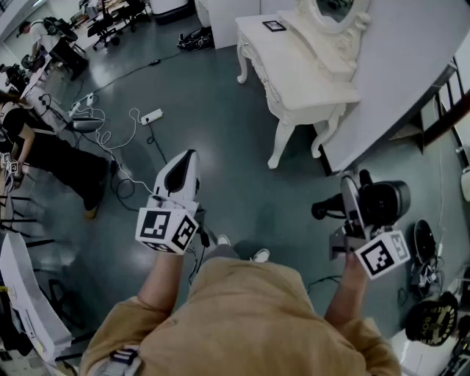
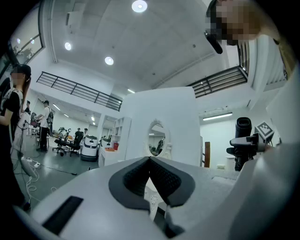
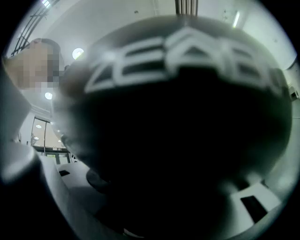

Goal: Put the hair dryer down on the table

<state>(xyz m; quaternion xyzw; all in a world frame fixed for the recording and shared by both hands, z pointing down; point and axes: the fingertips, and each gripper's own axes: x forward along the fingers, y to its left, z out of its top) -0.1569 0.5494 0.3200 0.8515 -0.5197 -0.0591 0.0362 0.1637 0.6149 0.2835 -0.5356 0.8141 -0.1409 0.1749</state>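
- The shirt [image 1: 242, 316] is filling the bottom of the head view, and both forearms are reaching forward from it.
- 2 shoes [image 1: 259, 255] are showing just past the shirt, between the forearms.
- The left hand-held gripper [image 1: 191, 156] is pointing ahead over the floor [image 1: 220, 95]. Its 2 jaws are pressed together at the tips, with nothing between them.
- Its marker cube [image 1: 167, 229] is sitting at the near end, just above the forearm.
- The right hand-held gripper [image 1: 355, 205] is pinching the dryer [image 1: 383, 202]. Its jaws are standing wide on either side of the black body.
- The dryer is hanging in the air over the floor, well apart from the counter [image 1: 286, 59]. In the head view it is showing below and to the right of the counter, with a black part sticking out to the left.
- In the right gripper view the dryer's dark body is filling nearly the whole picture, and blurred white lettering is running across its top.
- A white power strip [image 1: 150, 116] and loose cables [image 1: 110, 136] are lying on the grey floor beyond the left hand-held gripper.
- A person [image 1: 51, 154] in black is sitting at the left edge, near those cables.
- The white counter on carved legs is standing farther off, beside a white wall.
- An oval mirror [image 1: 334, 15] is standing at the counter's back, and a small dark frame [image 1: 274, 26] is lying on its top.
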